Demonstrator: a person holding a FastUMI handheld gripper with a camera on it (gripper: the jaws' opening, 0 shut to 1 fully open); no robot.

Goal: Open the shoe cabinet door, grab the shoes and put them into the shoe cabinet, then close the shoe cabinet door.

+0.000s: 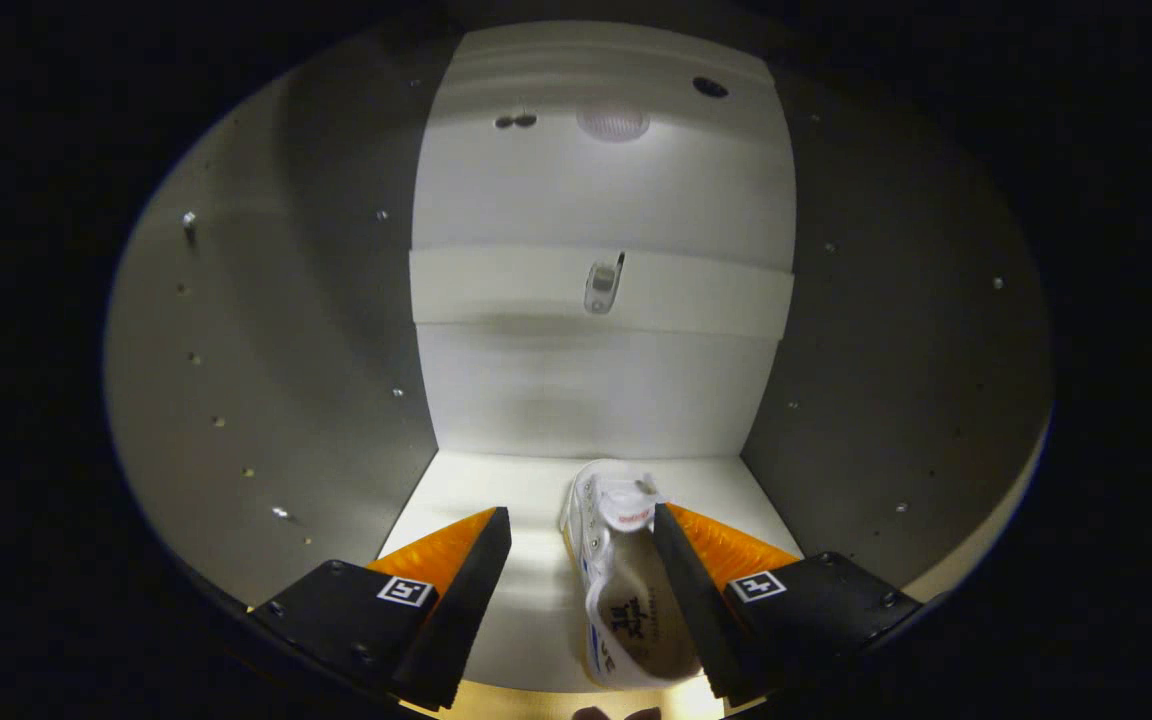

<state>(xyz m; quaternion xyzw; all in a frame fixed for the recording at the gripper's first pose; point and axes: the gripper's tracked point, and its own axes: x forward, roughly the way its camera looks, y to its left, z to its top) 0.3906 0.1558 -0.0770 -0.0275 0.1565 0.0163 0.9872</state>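
Note:
I am looking into the shoe cabinet (pixel 596 390), a white box with a pale back wall and grey side walls. A white shoe (pixel 621 570) lies on the cabinet floor (pixel 496 490), toe pointing toward the back wall. My gripper (pixel 581 525) is open inside the cabinet. The shoe rests between the fingers, close against the right finger (pixel 686 580) and apart from the left finger (pixel 466 590). Only the right finger could be touching it.
The cabinet's left wall (pixel 276 350) and right wall (pixel 896 350) stand close on both sides. A white cross strip with a small metal fitting (pixel 603 285) runs across the back wall. Bare floor lies left of the shoe.

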